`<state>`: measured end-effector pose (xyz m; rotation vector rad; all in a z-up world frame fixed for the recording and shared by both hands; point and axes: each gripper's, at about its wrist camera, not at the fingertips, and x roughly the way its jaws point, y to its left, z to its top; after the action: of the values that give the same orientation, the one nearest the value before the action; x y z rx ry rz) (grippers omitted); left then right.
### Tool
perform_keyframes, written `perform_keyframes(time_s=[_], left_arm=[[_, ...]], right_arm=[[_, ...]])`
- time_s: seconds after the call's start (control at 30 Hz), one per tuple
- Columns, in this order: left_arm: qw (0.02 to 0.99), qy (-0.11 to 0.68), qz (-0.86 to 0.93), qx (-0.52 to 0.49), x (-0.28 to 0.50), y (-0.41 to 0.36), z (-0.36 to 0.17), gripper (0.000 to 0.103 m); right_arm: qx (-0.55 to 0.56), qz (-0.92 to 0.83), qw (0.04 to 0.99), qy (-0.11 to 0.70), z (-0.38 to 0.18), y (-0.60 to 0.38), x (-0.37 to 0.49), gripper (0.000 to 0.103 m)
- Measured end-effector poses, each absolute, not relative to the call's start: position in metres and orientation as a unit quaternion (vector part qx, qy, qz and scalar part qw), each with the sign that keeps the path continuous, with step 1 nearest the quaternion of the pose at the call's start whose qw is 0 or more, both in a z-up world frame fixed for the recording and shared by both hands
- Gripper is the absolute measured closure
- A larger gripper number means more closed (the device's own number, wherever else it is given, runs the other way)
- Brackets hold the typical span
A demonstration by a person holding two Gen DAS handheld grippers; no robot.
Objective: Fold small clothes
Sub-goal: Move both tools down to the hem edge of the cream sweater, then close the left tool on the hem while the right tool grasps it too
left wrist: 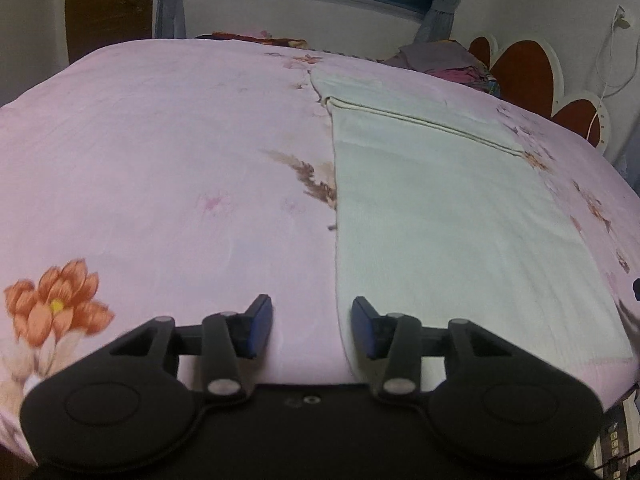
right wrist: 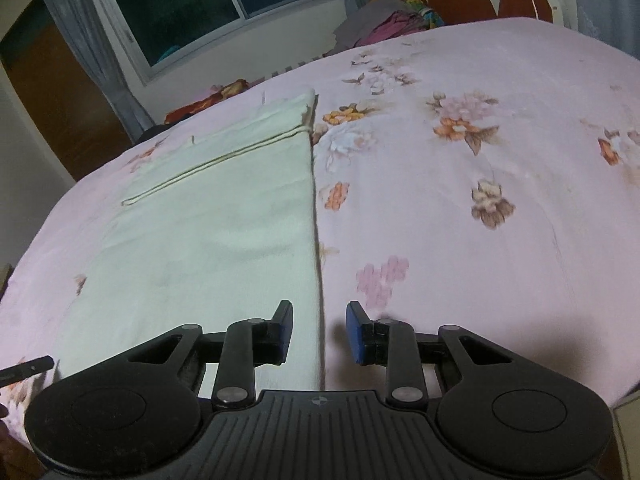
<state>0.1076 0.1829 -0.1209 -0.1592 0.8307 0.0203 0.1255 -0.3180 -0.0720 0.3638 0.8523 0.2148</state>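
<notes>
Bed (left wrist: 160, 140) fills both views, covered with a pink floral sheet, big orange flower print (left wrist: 56, 304) at the near left corner in the left wrist view, more orange and brown blossoms scattered across the right wrist view. Pale cream-white cloth (left wrist: 440, 220) lies flat on the sheet, folded over, long straight edge running front to back, a hemmed seam line (left wrist: 424, 124) crossing it near the far end. In the left wrist view the cloth sits to the right of centre, its left edge passing just inside the right-hand finger; in the right wrist view the same cloth (right wrist: 208, 232) sits left of centre, its right edge running down between the fingers. Beyond the bed: window (right wrist: 200, 4) with dark glass, grey curtains (right wrist: 80, 40) either side, brown wooden door (left wrist: 108, 4) at far left, headboard (left wrist: 524, 68) with red rounded panels and white trim, white cable (left wrist: 612, 60) hanging on the wall by it. Pile of mixed coloured clothes (right wrist: 384, 20) at the far end of the bed near the headboard, another bit of red-orange fabric (right wrist: 208, 100) past the far edge. Left gripper (left wrist: 312, 328) hovers low over the near edge of the bed, jaws parted, nothing between the blue pads, released. Right gripper (right wrist: 320, 334) same pose, jaws parted with a narrower gap, cloth edge lying below that gap but not pinched, released. Tip of a dark finger (right wrist: 28, 368) pokes in at the left edge of the right wrist view.
</notes>
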Motion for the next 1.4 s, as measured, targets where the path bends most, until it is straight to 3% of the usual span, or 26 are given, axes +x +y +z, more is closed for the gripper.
perform_keyframes(time_s=[0.33,0.57,0.63,0.67,0.93,1.07,1.1,1.17,1.23,1.4], left_arm=[[0.910,0.405,-0.004,-0.086,0.089,0.170,-0.125,0.061],[0.896,0.412,-0.020,-0.166,0.087,0.181,-0.135,0.061],[0.887,0.411,-0.034,-0.206,0.088,0.188,-0.138,0.061],[0.883,0.411,-0.039,-0.225,0.090,0.192,-0.140,0.061],[0.861,0.413,-0.057,-0.292,0.104,0.211,-0.150,0.064],[0.850,0.417,-0.072,-0.315,0.119,0.209,-0.158,0.068],[0.849,0.415,-0.071,-0.320,0.121,0.207,-0.160,0.071],[0.840,0.416,-0.078,-0.339,0.123,0.204,-0.166,0.087],[0.835,0.418,-0.084,-0.348,0.122,0.200,-0.171,0.092],[0.825,0.407,-0.090,-0.382,0.114,0.201,-0.179,0.092]], right_arm=[[0.211,0.119,0.869,0.432,-0.081,-0.325,0.104,0.074],[0.242,0.107,0.856,0.444,-0.090,-0.332,0.101,0.073],[0.251,0.103,0.853,0.446,-0.092,-0.334,0.102,0.051],[0.256,0.100,0.852,0.445,-0.093,-0.336,0.102,0.034],[0.303,0.125,0.837,0.439,-0.100,-0.341,0.109,0.035],[0.320,0.131,0.823,0.451,-0.113,-0.336,0.117,0.057],[0.324,0.133,0.820,0.452,-0.116,-0.334,0.119,0.058],[0.341,0.140,0.813,0.451,-0.120,-0.331,0.121,0.058],[0.353,0.155,0.804,0.453,-0.121,-0.327,0.123,0.059],[0.384,0.173,0.785,0.455,-0.126,-0.330,0.122,0.078]])
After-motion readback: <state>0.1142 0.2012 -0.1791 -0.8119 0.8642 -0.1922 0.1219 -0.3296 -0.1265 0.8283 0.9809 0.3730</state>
